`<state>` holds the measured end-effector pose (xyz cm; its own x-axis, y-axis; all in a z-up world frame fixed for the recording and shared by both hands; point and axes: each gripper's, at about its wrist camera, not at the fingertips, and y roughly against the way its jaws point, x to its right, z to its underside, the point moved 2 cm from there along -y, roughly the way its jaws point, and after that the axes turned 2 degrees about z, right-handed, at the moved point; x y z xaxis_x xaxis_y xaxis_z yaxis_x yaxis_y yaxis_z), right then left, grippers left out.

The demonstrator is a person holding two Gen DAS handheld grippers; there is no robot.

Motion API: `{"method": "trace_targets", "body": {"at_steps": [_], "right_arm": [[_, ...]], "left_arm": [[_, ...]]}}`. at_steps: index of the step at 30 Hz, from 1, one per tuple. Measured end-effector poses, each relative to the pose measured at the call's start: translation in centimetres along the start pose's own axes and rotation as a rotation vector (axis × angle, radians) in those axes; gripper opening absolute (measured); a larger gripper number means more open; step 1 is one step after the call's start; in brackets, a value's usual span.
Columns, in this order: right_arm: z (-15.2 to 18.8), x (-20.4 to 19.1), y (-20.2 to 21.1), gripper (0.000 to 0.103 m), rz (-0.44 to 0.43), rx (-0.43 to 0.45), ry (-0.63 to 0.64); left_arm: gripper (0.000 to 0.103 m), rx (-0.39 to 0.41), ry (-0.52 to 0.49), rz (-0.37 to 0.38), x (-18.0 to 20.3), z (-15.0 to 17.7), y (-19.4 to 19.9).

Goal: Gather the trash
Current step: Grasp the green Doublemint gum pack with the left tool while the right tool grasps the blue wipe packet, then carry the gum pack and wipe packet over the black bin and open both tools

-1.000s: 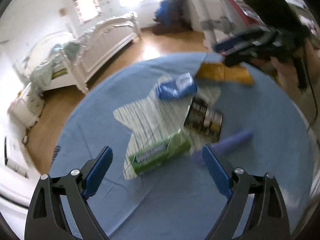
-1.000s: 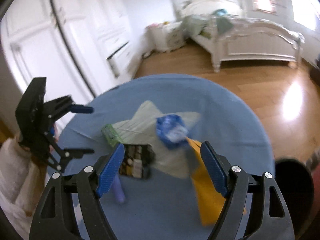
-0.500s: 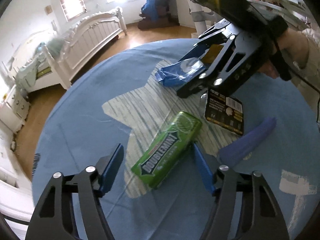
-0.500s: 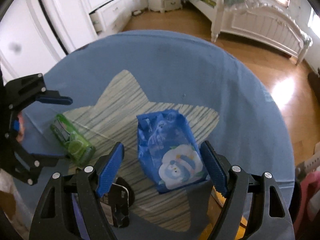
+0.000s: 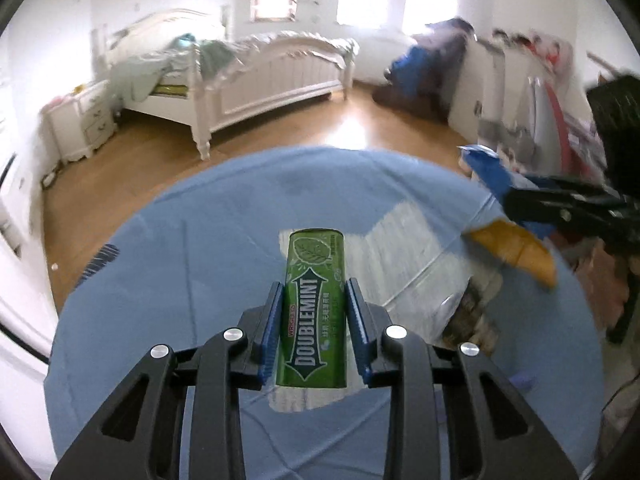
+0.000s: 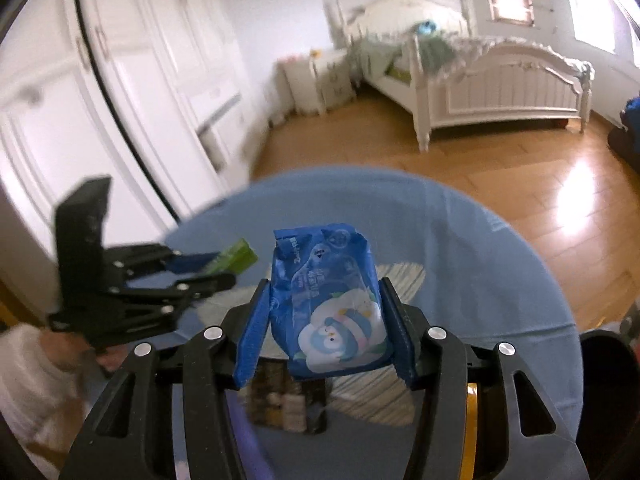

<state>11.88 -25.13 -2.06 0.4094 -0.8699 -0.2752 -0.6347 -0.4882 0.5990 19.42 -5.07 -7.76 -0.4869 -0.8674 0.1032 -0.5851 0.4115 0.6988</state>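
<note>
My left gripper is shut on a green Doublemint gum pack and holds it lifted above the round blue table. My right gripper is shut on a blue tissue packet with a penguin picture, also lifted off the table. In the right wrist view the left gripper shows at the left with the green pack. In the left wrist view the right gripper shows at the right with the blue packet.
On the table lie a yellow wrapper, a dark printed card on the striped star patch, and a purple piece. A black bin stands at the table's right edge. A white bed and wardrobe stand beyond.
Both grippers have closed on their items and lifted them: the left took the gum pack, the right took the blue packet. Both were open above the table before.
</note>
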Motion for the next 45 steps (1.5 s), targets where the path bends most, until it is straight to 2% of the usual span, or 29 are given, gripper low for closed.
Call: {"method": "trace_targets", "body": {"at_steps": [5,9,16,23,32,45], "right_arm": [[1.0,1.8,5.6,0.053,0.023,0.104,-0.056],[2.8,4.3,9.6,0.053,0.147,0.176,-0.076],[7.5,10.2,15.1,0.053,0.336,0.246,-0.158],[11.8,15.4,18.4,0.053,0.434,0.255,-0.221],[14.2,19.1,17.2,0.054,0.525,0.225,-0.236],[16.0,24.5,14.5,0.054,0.527,0.164,-0.313]], "left_arm": [[0.031,0.054,-0.009,0.010,4.4,-1.8,2.7],[0.031,0.076,-0.044,0.042,9.0,-3.4,3.3],[0.031,0.079,-0.084,0.123,17.2,-5.5,0.8],[0.031,0.076,-0.101,0.207,23.8,-6.2,-1.7],[0.031,0.015,-0.113,0.284,29.4,-6.4,-6.2],[0.031,-0.095,-0.104,0.337,32.8,-6.8,-12.9]]}}
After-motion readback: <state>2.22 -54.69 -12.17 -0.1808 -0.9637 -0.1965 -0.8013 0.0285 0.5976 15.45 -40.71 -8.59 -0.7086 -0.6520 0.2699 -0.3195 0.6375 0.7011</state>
